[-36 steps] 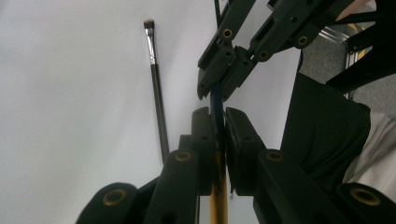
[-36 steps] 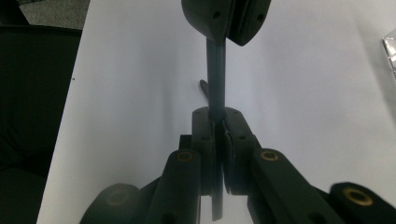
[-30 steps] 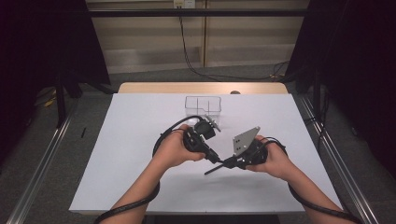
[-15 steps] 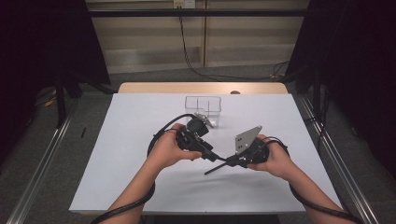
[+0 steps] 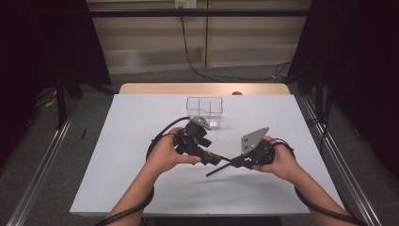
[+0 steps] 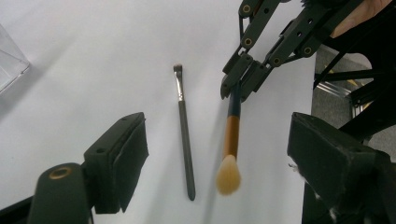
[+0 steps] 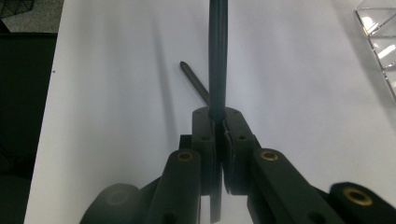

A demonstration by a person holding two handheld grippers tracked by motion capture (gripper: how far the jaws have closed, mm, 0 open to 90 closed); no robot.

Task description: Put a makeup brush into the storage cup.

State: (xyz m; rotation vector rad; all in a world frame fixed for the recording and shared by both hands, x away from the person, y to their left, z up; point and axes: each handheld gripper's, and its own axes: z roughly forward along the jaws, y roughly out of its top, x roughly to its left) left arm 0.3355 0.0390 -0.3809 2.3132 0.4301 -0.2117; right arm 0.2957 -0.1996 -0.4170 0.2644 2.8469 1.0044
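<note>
A fluffy-tipped makeup brush with a black handle and golden-brown ferrule [image 6: 231, 140] is hanging in the air, clamped by its handle in the right claw [image 6: 240, 86]. Beside it, a thin dark grey flat-tipped brush [image 6: 184, 140] is lying flat on the white desk [image 6: 93, 60].

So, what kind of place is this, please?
Probably a lab or studio set up for recording. A table covered in plain white stands between dark curtains, with metal rails along the floor and cables hanging on the back wall. Each hand works a hand-held gripper above the table.
</note>
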